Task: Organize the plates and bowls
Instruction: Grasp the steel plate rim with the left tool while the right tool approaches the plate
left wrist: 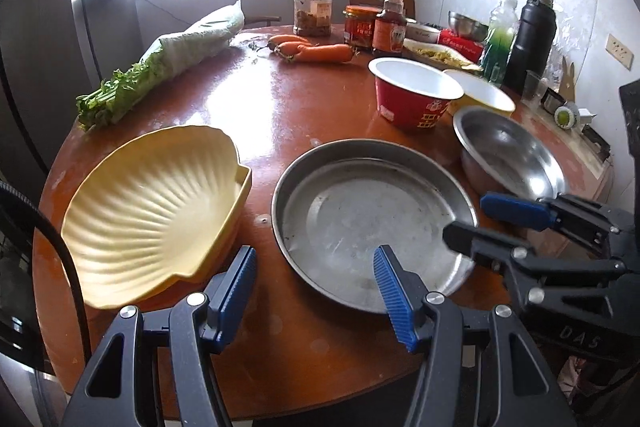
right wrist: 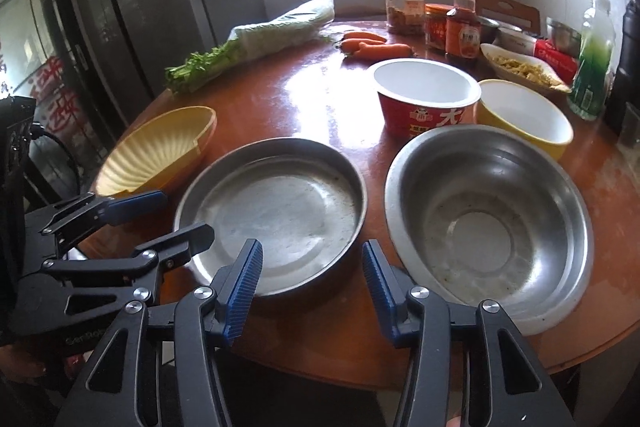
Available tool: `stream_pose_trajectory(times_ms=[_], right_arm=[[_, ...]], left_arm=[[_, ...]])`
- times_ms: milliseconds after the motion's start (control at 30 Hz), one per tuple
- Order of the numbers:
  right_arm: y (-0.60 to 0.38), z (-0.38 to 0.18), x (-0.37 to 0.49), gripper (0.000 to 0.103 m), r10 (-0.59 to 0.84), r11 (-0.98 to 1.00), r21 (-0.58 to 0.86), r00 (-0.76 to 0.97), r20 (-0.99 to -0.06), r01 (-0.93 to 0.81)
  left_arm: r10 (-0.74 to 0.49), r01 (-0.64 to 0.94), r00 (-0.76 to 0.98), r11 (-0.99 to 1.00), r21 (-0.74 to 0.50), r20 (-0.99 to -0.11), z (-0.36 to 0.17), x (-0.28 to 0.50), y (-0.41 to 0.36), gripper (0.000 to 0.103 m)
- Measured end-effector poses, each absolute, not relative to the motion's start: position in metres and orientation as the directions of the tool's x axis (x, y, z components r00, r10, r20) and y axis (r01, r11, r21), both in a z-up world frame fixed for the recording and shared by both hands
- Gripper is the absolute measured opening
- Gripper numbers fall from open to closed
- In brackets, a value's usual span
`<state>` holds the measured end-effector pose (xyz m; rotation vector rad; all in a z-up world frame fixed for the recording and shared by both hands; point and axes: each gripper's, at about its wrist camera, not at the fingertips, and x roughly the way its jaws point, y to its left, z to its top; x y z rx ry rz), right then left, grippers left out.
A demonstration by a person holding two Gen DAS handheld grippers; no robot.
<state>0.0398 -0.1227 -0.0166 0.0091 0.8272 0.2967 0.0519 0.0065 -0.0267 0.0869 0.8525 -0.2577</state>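
A steel plate (left wrist: 360, 219) (right wrist: 276, 207) lies at the near middle of the round table (left wrist: 280, 115) (right wrist: 300, 99). A yellow shell-shaped plate (left wrist: 152, 211) (right wrist: 156, 155) sits left of it and a steel bowl (left wrist: 508, 155) (right wrist: 488, 223) to its right. Behind them stand a red paper bowl (left wrist: 412, 95) (right wrist: 428, 95) and a yellow bowl (left wrist: 480, 93) (right wrist: 524, 119). My left gripper (left wrist: 316, 287) (right wrist: 168, 219) is open and empty, one finger over the steel plate's near rim. My right gripper (right wrist: 312, 287) (left wrist: 492, 227) is open and empty, hovering at the steel plate's near right rim beside the steel bowl.
Bagged greens (left wrist: 168, 67) and carrots (left wrist: 320, 53) lie at the back. Jars (left wrist: 312, 11), a sauce bottle (left wrist: 390, 27), a dish of food (right wrist: 524, 67), a green bottle (right wrist: 592, 63) and a black flask (left wrist: 532, 43) crowd the back right. The table's edge runs just below both grippers.
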Motion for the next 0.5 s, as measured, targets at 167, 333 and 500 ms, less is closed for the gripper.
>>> stream_pose_trajectory(times_ms=[167,333,500], right_arm=[[-0.122,-0.018,0.051,0.041,0.231,0.968,0.1,0.653,-0.721,-0.232],[-0.12,-0.02,0.059,0.033,0.193,0.973,0.054,0.66,-0.726,-0.225],[-0.118,-0.024,0.065,0.027,0.179,0.974,0.04,0.658,-0.731,-0.221]], left_arm=[[-0.181,0.235,0.624,0.971,-0.038,-0.76,-0.032,0.06,0.007,0.06],[-0.171,0.219,0.628,0.975,-0.038,-0.759,-0.031,0.061,0.006,0.06],[-0.188,0.219,0.629,0.974,-0.061,-0.754,-0.033,0.062,0.007,0.06]])
